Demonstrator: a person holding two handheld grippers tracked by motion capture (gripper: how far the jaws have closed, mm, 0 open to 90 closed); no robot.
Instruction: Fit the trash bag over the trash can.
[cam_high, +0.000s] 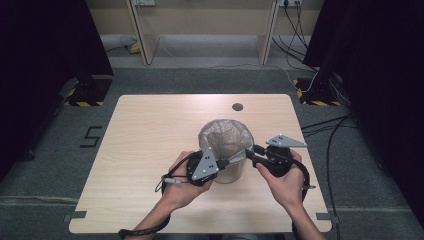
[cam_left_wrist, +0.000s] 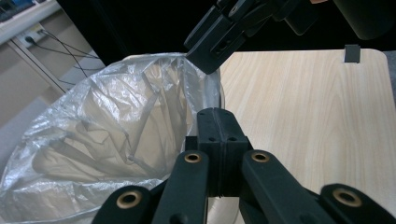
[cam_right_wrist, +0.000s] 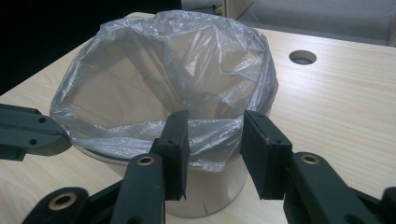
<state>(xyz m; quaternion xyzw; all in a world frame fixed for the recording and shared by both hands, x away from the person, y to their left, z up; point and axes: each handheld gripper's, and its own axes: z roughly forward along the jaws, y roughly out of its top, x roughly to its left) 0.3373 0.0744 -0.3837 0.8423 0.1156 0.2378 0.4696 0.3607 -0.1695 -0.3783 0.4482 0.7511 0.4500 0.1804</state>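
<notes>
Pinching the clear bin liner (cam_left_wrist: 116, 140) at the near rim, your left gripper (cam_left_wrist: 218, 122) has its jaws pressed together on the plastic. Your right gripper (cam_right_wrist: 212, 140) sits with jaws spread apart at the rim's right side, loose plastic between them. The liner drapes over the small white bin (cam_right_wrist: 210, 196), which stands near the table (cam_high: 150, 130) centre. Beyond it lies the cable hole (cam_high: 238, 107).

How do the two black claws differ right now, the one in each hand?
The left gripper has its jaws pressed together, apparently pinching the plastic bag at the bin's rim; the right gripper has its jaws spread, the bag's edge between them but not clamped. In the high view, the left comes at the bin from its left, the right from its right. Both sit at the rim.
</notes>
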